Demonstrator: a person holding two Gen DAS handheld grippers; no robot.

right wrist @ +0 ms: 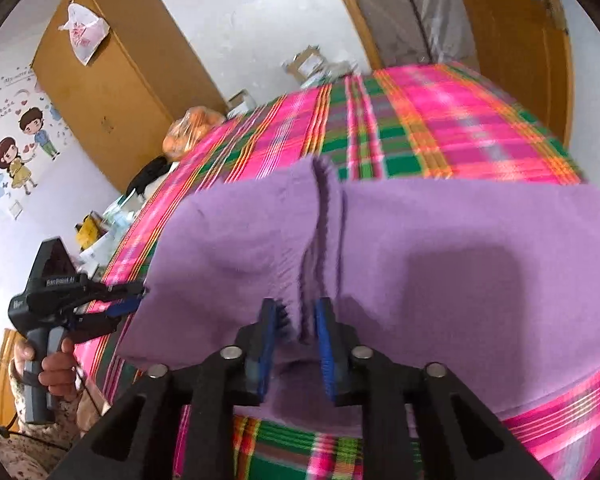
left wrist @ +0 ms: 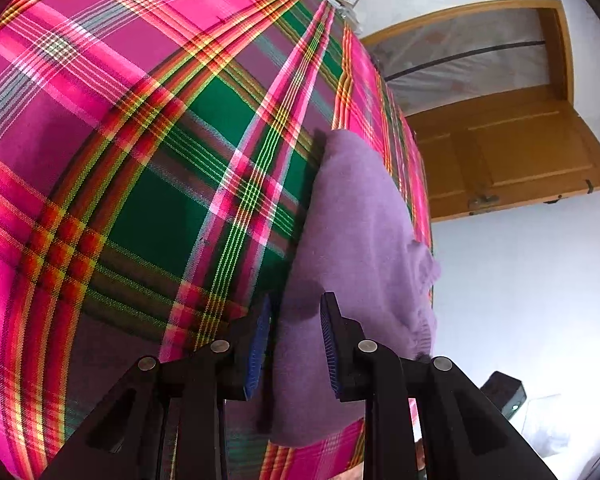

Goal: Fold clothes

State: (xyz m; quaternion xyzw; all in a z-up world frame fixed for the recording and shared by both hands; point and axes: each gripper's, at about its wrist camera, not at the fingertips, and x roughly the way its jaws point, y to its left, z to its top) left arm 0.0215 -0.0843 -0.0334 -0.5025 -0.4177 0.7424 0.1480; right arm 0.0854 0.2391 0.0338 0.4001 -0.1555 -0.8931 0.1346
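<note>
A bright pink, green and yellow checked cloth (right wrist: 440, 120) covers the bed. At the left of the room stand a wall with cartoon stickers (right wrist: 16, 148) and a brown wooden cupboard (right wrist: 112, 80); a brown wooden door (left wrist: 512, 152) is at the right. A soft purple knitted sweater (right wrist: 460, 272) lies flat on the cloth near its edge. The left claw (left wrist: 296, 344), held in a person's hand (right wrist: 50, 360), pinches the sweater's left edge. The right claw (right wrist: 302, 344) has its 2 blue pads (right wrist: 324, 344) partly apart around a bunched fold.
</note>
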